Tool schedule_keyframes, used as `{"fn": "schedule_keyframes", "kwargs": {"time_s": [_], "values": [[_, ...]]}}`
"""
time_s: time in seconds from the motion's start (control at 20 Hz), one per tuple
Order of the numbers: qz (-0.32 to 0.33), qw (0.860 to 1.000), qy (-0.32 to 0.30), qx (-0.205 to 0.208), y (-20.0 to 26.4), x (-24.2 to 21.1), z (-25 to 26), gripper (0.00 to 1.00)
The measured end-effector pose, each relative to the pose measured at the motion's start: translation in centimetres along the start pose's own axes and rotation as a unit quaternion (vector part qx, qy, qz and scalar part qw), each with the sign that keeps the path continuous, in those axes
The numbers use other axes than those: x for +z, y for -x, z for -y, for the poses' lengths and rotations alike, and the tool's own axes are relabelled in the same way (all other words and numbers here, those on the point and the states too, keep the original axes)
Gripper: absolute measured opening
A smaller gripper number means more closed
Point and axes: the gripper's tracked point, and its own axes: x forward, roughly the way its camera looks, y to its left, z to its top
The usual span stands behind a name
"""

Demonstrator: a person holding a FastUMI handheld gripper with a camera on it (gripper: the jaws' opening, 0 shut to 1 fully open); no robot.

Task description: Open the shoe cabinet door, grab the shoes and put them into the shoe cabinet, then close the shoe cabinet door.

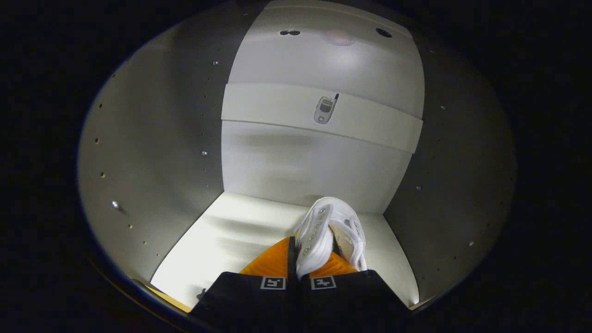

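White shoe (329, 233) carried inside the shoe cabinet (152, 152).
The gripper (305, 266) held it pinched between both fingers, just above the shelf floor; next, lowering and letting go seemed due.

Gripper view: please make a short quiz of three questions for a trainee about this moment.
1. True or false: the fingers are pressed on the white shoes.
2. Where are the shoes? A) outside the cabinet B) inside the cabinet, above its floor C) on the upper shelf
3. Fill in: a small ____ lies on the shelf higher up.

Key: 1 true; 2 B; 3 phone.
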Motion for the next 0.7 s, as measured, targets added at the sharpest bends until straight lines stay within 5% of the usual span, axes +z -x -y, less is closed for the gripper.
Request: {"fn": "schedule_keyframes", "kwargs": {"time_s": [0.45,0.55,0.7], "values": [[-0.030,0.999,-0.033,-0.003,-0.7,-1.2,-1.7,0.10],[-0.039,0.998,-0.046,0.013,-0.2,-1.4,-2.6,0.21],[-0.039,0.998,-0.048,0.028,1.4,-1.3,-3.5,0.50]]}}
